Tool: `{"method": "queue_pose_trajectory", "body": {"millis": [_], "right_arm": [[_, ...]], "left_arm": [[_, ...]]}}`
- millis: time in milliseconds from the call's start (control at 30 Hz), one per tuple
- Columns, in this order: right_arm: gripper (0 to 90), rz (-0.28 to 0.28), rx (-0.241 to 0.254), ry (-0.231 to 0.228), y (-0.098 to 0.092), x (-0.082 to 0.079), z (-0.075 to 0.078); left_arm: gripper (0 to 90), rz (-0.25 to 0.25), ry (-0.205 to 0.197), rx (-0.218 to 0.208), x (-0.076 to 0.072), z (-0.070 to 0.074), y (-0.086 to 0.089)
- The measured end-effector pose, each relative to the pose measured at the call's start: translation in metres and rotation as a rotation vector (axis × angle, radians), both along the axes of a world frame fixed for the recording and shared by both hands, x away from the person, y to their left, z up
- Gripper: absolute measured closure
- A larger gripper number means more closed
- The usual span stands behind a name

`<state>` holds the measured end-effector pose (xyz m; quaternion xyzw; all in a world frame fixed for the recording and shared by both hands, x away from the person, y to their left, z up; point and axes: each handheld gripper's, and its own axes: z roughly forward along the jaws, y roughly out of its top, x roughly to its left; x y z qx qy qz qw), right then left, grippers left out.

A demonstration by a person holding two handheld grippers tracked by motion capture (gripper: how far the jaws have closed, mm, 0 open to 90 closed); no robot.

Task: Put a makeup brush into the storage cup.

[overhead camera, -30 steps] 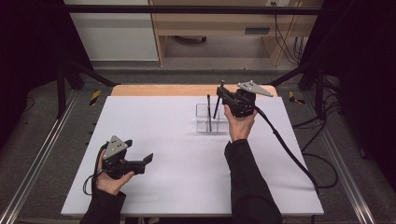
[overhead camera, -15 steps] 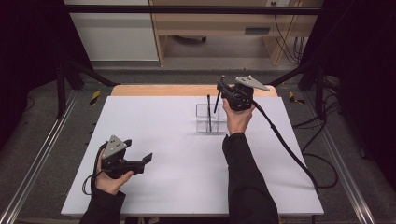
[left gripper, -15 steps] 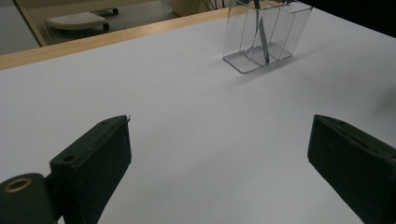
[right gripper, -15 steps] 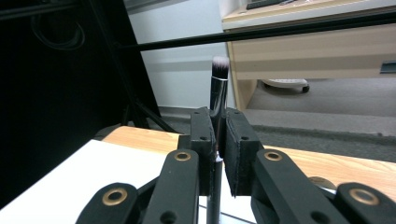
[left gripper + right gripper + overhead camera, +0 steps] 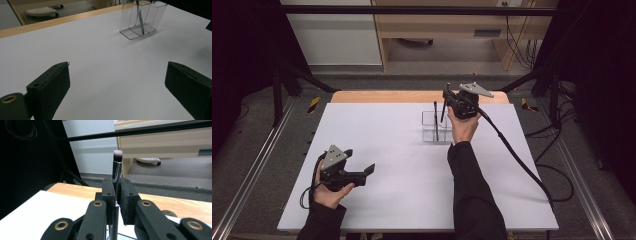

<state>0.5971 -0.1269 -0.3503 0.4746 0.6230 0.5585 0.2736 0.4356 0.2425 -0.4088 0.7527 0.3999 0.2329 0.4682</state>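
- My right arm reaches forward over the white surface (image 5: 402,150), sleeve dark, the hand wrapped around the body of my right tool (image 5: 447,100) at the far side of the surface.
- That right tool is pinching a makeup brush (image 5: 116,173): in the right gripper view its 2 black jaws are pressed against the shiny dark handle, and the pale-tipped bristle head stands upright above them.
- In the high view the brush (image 5: 444,106) hangs with its lower end over the clear holder (image 5: 435,127), at the holder's right part; I cannot tell whether it touches the holder.
- A second brush (image 5: 435,120) stands upright in the holder's left part.
- My left hand rests low near the front left of the surface, gripping my left tool (image 5: 371,170), which points across the surface toward the right.
- The left tool (image 5: 117,85) is spread wide: its 2 jaws stand well apart with bare white surface between them, and the clear holder (image 5: 140,20) stands farther off.
- I can read no brand, label or writing on the tools, the brushes or the holder.
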Motion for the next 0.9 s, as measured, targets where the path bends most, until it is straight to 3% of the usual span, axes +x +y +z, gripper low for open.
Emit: {"method": "queue_pose_trajectory", "body": {"millis": [900], "right_arm": [[83.5, 0.007, -0.058, 0.052, 0.011, 0.004, -0.032]], "left_arm": [[5.2, 0.001, -0.001, 0.008, 0.000, 0.000, 0.000]]}}
